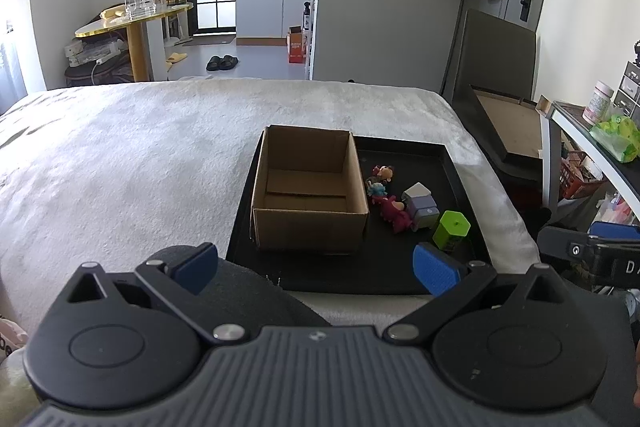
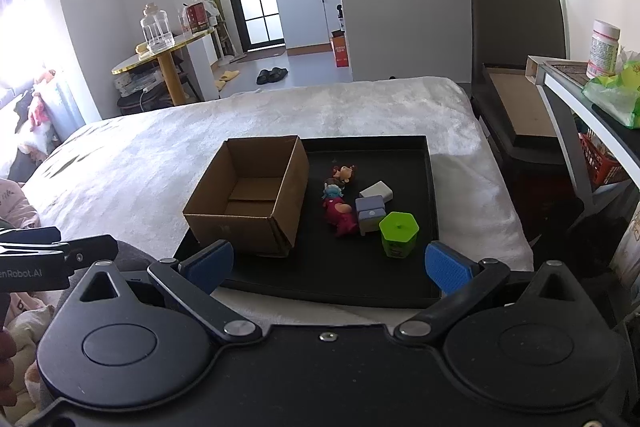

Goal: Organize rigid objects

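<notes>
Opening step: both tongs, left (image 1: 316, 269) and right (image 2: 328, 267), spread wide, empty, short of the tray (image 2: 430, 187). Next: grasp the green container (image 2: 398, 233) right of the empty cardboard box (image 2: 248, 203).

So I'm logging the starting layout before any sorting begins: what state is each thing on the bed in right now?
Brown cardboard box: open-topped, empty, upright on tray.
Shallow black tray: flat on the white blanket.
Green hexagonal container: upright, lid on.
Purple-and-white block toy: on tray, beside green container.
White block: loose on tray.
Small figurines: lying clustered beside box.
Left claw: open, empty.
Right claw: open, empty.
</notes>
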`<control>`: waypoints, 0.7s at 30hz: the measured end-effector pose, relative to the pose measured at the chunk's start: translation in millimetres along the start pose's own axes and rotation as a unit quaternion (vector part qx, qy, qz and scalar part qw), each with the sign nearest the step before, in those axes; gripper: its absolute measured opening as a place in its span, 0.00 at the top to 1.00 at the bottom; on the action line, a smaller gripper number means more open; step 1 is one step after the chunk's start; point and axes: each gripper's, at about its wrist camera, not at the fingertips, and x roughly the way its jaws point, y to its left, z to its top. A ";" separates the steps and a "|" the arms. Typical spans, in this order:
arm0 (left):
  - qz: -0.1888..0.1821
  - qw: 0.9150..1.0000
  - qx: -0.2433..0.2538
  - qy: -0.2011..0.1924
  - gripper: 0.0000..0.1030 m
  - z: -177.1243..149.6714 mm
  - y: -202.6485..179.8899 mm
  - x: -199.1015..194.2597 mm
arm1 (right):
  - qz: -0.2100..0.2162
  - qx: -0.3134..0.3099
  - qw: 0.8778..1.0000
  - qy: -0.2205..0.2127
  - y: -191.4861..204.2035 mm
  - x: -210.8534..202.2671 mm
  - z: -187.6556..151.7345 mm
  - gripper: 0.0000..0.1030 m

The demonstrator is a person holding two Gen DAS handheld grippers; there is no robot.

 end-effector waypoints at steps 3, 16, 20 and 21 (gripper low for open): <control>-0.001 1.000 0.001 -0.001 0.00 -0.8 -0.3 -0.3 | 0.000 0.001 1.000 0.000 0.7 -0.1 -0.7 0.00; -0.002 1.000 0.002 -0.001 0.00 -0.6 -3.6 -1.3 | 0.000 0.002 1.000 -0.003 0.7 -0.4 -0.4 0.00; -0.004 1.000 0.003 0.000 0.00 -0.4 -4.8 -1.4 | 0.000 0.002 1.000 -0.003 0.8 -0.7 -0.4 0.00; -0.005 1.000 0.003 -0.001 0.00 -0.4 -5.0 -1.7 | -0.001 0.001 1.000 -0.003 0.5 -0.7 -0.4 0.00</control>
